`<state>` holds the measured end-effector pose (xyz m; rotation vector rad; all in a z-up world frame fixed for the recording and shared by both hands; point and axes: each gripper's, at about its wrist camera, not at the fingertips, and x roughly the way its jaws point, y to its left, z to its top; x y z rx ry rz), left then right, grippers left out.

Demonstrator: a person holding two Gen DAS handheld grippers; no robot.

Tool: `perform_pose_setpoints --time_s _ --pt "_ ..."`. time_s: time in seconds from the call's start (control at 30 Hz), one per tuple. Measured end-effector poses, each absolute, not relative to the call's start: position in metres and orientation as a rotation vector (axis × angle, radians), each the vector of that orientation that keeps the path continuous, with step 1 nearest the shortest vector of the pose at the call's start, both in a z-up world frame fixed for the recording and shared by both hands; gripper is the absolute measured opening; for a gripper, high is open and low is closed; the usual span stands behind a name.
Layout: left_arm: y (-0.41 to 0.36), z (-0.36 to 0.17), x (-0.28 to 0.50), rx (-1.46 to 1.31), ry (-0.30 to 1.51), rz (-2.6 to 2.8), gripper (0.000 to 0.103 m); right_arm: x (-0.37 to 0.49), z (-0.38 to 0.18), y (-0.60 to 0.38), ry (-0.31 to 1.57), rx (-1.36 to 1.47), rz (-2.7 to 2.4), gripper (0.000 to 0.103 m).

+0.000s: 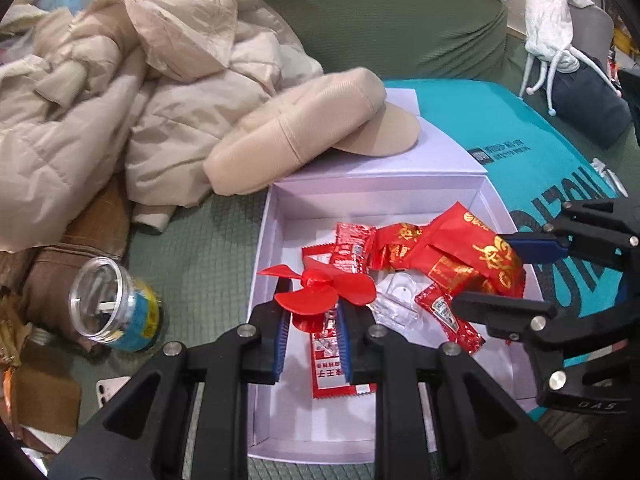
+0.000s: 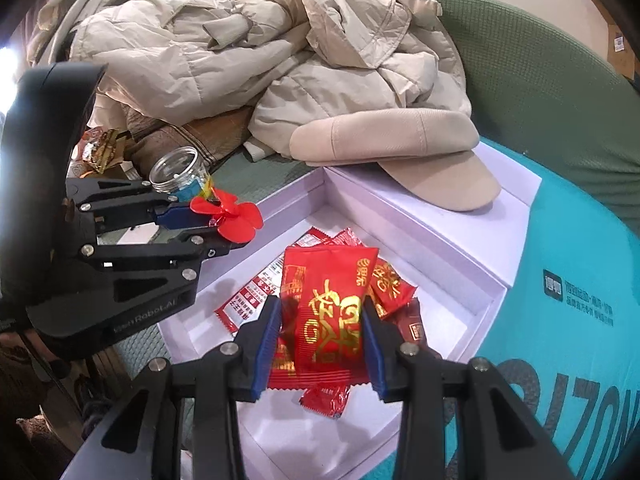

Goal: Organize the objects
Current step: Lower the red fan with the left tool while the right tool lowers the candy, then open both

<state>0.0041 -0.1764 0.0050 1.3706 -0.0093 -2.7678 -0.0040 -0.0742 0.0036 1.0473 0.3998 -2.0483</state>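
Two grippers hang over an open white cardboard box of red packets: left gripper jaws clamp a red plastic propeller, right gripper jaws clamp a red gold-printed snack packet.

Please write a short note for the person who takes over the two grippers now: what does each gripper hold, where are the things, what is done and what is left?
Left gripper: shut on the red propeller, held over the white box.
Right gripper: shut on a big red snack packet, also above the box.
Done: several red sachets, a ketchup sachet and a clear plastic piece already lie inside the box.
Left: release the propeller and the packet into the box. The clear jar lies on the green cover outside the box, and the beige cap rests on the box lid; probably sort these next.
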Motion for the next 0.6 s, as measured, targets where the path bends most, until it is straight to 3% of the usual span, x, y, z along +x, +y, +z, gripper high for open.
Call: perform_pose_setpoints --time_s 0.6 --pt "-0.162 -0.036 -0.005 1.582 -0.002 -2.746 0.019 0.007 -0.023 -0.062 0.37 1.109 -2.008 0.039"
